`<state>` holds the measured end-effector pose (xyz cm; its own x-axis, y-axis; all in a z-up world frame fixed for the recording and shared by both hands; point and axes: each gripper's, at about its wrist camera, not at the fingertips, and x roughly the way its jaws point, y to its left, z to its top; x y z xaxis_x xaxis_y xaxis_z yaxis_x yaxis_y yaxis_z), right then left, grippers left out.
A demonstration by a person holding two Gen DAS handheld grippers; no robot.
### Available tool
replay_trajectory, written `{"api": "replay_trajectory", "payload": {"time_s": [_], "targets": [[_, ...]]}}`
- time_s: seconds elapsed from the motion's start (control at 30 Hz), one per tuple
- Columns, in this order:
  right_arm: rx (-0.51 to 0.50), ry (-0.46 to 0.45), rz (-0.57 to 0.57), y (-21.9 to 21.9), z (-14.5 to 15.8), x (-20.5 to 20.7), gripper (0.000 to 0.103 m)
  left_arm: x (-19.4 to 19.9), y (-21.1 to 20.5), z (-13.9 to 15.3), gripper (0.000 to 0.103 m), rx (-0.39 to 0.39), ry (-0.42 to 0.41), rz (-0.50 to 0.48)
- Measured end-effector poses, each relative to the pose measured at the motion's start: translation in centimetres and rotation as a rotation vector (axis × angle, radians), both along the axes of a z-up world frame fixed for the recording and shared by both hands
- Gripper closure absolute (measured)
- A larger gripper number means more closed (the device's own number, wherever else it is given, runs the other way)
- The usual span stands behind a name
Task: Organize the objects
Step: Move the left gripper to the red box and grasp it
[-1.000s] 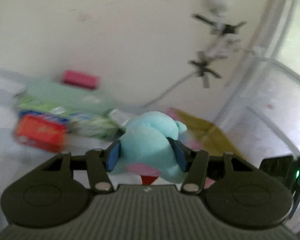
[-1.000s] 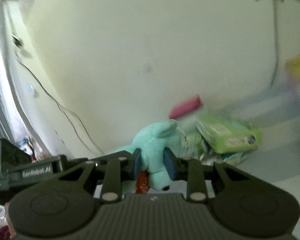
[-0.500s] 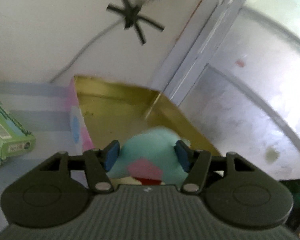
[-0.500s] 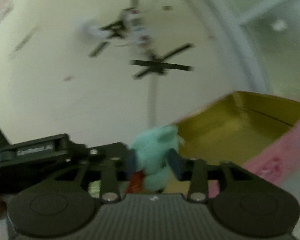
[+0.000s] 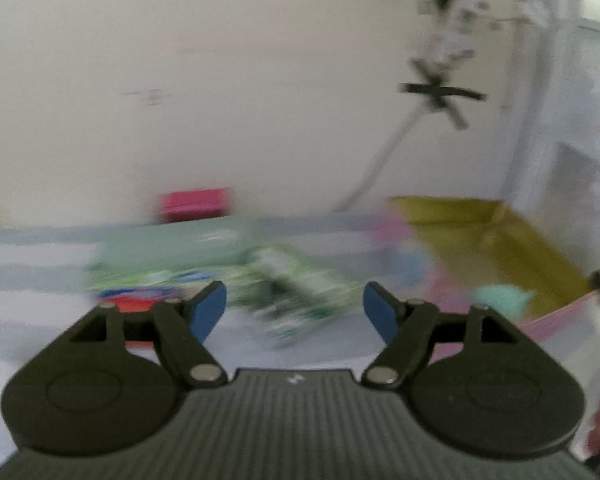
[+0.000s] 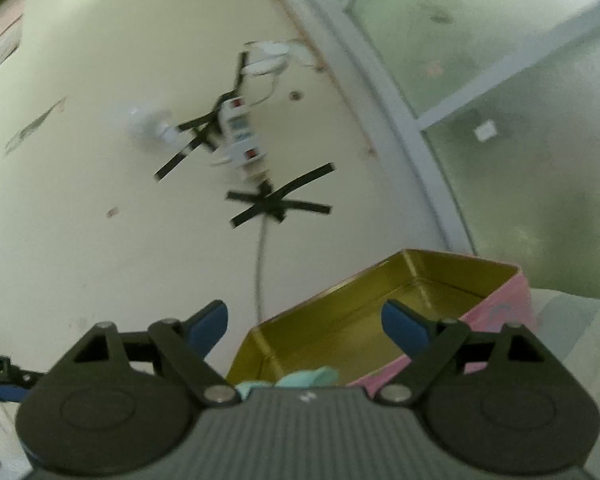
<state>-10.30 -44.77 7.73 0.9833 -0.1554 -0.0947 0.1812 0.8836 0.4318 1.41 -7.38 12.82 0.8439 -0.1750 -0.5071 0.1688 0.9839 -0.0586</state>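
The left gripper (image 5: 294,308) now stands wide apart with nothing between its blue pads; half a second ago both grippers were clamped on the turquoise plush toy. The right gripper (image 6: 304,322) is likewise spread wide and empty. The turquoise plush toy (image 5: 500,299) has been let go and lies inside the gold-lined pink tin box (image 5: 512,240), off to the right of the left gripper and just beneath the right one, where only its top (image 6: 306,378) peeks out. That item looks stowed. The left view has swung back toward the blurred green packets (image 5: 296,292) straight ahead, probably the next things to collect.
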Motion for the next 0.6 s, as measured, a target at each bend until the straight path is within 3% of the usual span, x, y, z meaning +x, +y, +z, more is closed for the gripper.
{"api": "replay_trajectory", "payload": {"time_s": [0.07, 0.27, 0.43, 0.5, 0.6], "targets": [[-0.041, 0.000, 0.053, 1.7, 0.9, -0.5, 0.020, -1.0, 3.5, -0.6, 0.022, 0.025, 0.009, 0.060], [-0.168, 0.072, 0.267, 8.2, 2.7, 0.5, 0.045, -2.7, 13.0, -1.8, 0.022, 0.073, 0.077, 0.203], [-0.232, 0.167, 0.481, 14.8, 2.9, 3.0, 0.060, -5.1, 20.9, 1.8, 0.022, 0.157, -0.043, 0.366], [-0.222, 0.213, 0.566, 17.3, 2.4, 4.7, 0.061, -5.6, 23.1, 2.1, 0.022, 0.153, -0.053, 0.401], [-0.222, 0.295, 0.653, 21.7, 1.2, 7.6, 0.061, -5.3, 25.3, 0.2, 0.022, 0.067, -0.008, 0.392]]}}
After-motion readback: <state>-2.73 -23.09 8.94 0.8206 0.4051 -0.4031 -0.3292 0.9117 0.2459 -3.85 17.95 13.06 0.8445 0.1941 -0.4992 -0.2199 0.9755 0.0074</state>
